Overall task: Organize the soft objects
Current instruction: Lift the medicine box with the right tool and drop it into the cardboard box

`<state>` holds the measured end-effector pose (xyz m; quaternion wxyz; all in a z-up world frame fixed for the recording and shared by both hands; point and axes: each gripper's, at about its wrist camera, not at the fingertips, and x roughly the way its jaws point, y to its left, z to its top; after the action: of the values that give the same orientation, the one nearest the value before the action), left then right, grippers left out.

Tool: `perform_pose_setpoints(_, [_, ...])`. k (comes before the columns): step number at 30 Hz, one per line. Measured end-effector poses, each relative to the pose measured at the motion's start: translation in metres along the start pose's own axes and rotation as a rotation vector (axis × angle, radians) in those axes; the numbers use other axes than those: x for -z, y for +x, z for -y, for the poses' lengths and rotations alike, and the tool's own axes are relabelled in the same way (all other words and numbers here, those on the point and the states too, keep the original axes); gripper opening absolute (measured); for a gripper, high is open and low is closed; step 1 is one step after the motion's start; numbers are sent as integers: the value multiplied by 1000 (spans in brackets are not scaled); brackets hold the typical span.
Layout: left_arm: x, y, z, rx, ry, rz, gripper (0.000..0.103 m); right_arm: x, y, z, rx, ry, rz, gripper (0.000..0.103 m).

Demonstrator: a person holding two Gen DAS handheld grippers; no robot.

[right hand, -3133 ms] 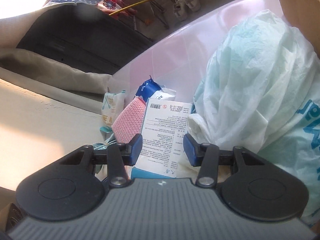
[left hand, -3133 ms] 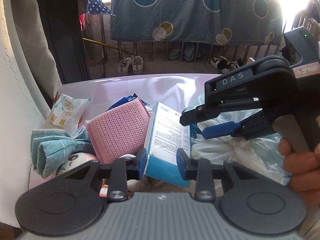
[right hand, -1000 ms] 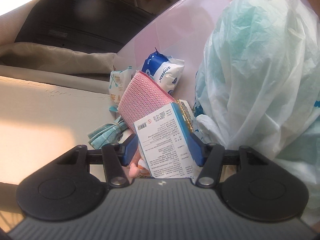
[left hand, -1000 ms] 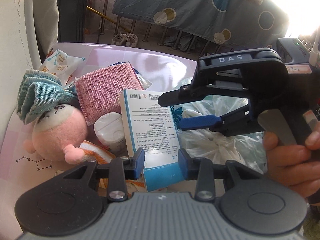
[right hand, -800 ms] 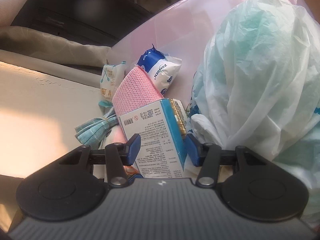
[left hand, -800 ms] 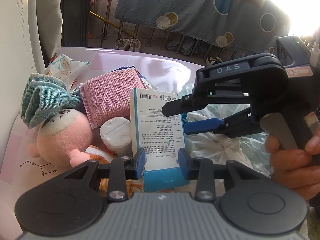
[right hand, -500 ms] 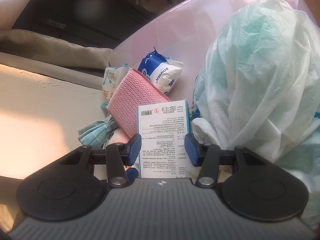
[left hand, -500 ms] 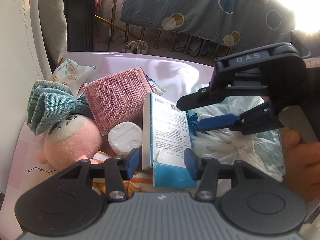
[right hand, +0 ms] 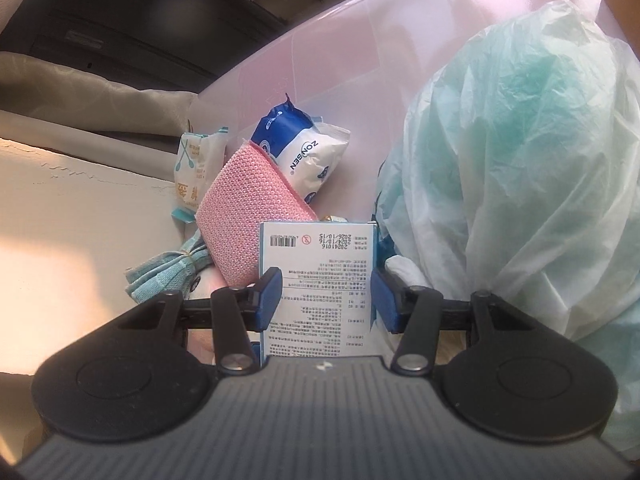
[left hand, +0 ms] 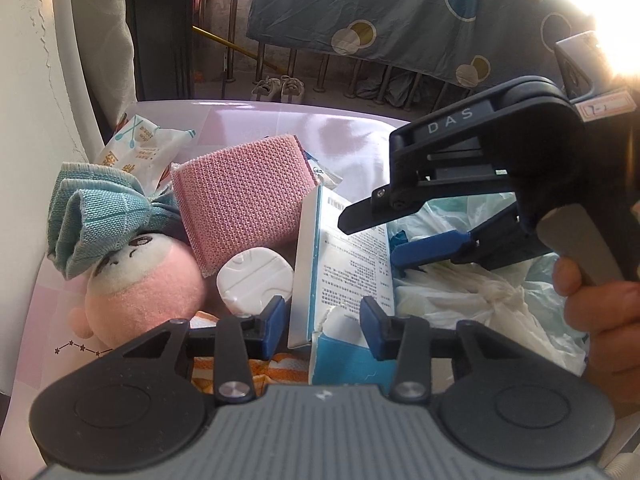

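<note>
A white and blue box (left hand: 344,276) stands on edge on the pink table, between a pink knitted pad (left hand: 240,204) and a pale plastic bag (left hand: 480,292). My left gripper (left hand: 322,326) is open with its fingers either side of the box's near end, not clamping it. My right gripper (right hand: 326,300) is open around the same box (right hand: 320,276); in the left wrist view its upper finger (left hand: 380,208) rests over the box top. A pink plush doll (left hand: 140,284) with a teal cloth bow (left hand: 92,216) lies at the left.
A white round lidded container (left hand: 252,280) sits by the doll, with an orange striped cloth (left hand: 240,372) under it. A tissue pack (left hand: 140,148) and a blue and white wipes pack (right hand: 304,152) lie at the back. A wall borders the left; the bag (right hand: 520,160) fills the right.
Both grippers held the box and turned it upright onto its edge. Both have now opened their jaws, and the box stands leaning by the pink pad.
</note>
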<state>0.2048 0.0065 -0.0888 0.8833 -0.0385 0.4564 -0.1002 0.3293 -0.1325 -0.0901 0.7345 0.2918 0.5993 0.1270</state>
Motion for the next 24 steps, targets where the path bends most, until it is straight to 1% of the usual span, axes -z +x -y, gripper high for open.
perform_pose_setpoints(2, [-1, 2, 0, 8, -3, -1, 36, 0, 3, -2, -6, -7, -3, 52])
perform_pose_setpoints(5, [-3, 3, 1, 21, -9, 8, 34, -1, 5, -5, -22, -11, -16, 53])
perform_pose_setpoints(8, [-4, 4, 1, 18, -12, 6, 33, 0, 2, -7, -3, -6, -15, 51])
perform_pose_setpoints(15, [2, 10, -10, 20, -49, -21, 33, 2, 6, -4, 57, 14, -12, 52])
perform_pose_setpoints(18, [3, 12, -16, 36, -69, -29, 33, -1, 9, -2, 65, 29, -15, 54])
perform_pose_setpoints(20, [3, 12, -17, 43, -75, -29, 33, -2, 12, -2, 60, 37, -18, 59])
perform_pose_setpoints(24, [3, 13, -18, 49, -76, -20, 34, -1, 17, -7, 39, 16, -19, 64])
